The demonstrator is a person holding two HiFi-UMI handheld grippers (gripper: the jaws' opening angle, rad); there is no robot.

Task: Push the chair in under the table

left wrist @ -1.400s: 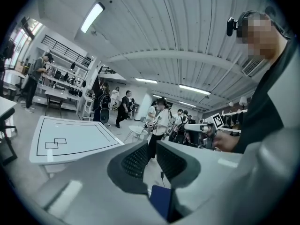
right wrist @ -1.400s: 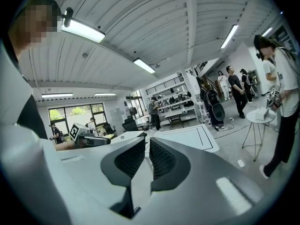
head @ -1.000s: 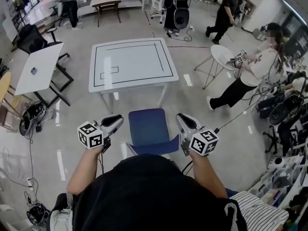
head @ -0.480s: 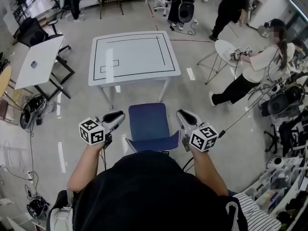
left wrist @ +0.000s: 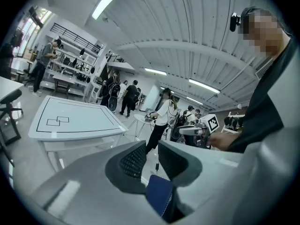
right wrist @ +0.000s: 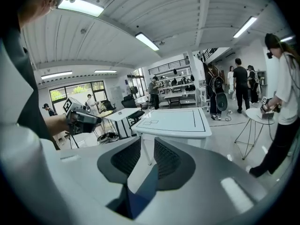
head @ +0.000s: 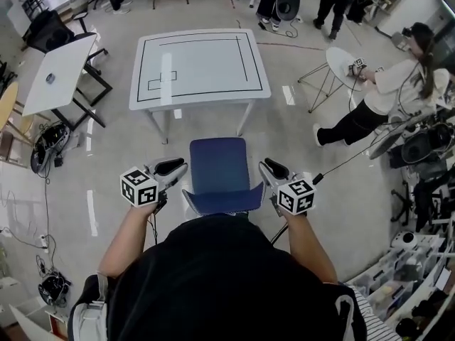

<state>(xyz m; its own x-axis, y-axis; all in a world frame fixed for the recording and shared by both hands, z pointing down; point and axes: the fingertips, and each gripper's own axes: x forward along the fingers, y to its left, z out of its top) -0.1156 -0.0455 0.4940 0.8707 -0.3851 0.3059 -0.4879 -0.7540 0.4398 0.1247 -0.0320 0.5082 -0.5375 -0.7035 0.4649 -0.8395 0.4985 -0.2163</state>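
A blue chair point(head: 218, 163) stands just short of the white table point(head: 199, 66), its seat front close to the table's near edge. My left gripper point(head: 170, 168) is at the left edge of the backrest and my right gripper point(head: 269, 170) at the right edge. In the left gripper view, the blue backrest edge point(left wrist: 160, 198) sits deep between the jaws of the left gripper point(left wrist: 152, 146), with the table point(left wrist: 75, 121) ahead. The right gripper view shows the same: the backrest edge point(right wrist: 143, 191) lies inside the right gripper point(right wrist: 147, 144), facing the table point(right wrist: 176, 121). Both grippers are shut on it.
A second white table point(head: 57, 77) and a cable heap point(head: 46, 151) lie to the left. A person point(head: 387, 94) stands at a small round table point(head: 340, 66) on the right, with equipment beyond. More people stand behind the table.
The chair has rolled forward toward the table with both grippers on its backrest. The gap between the seat front and the table's edge has shrunk.
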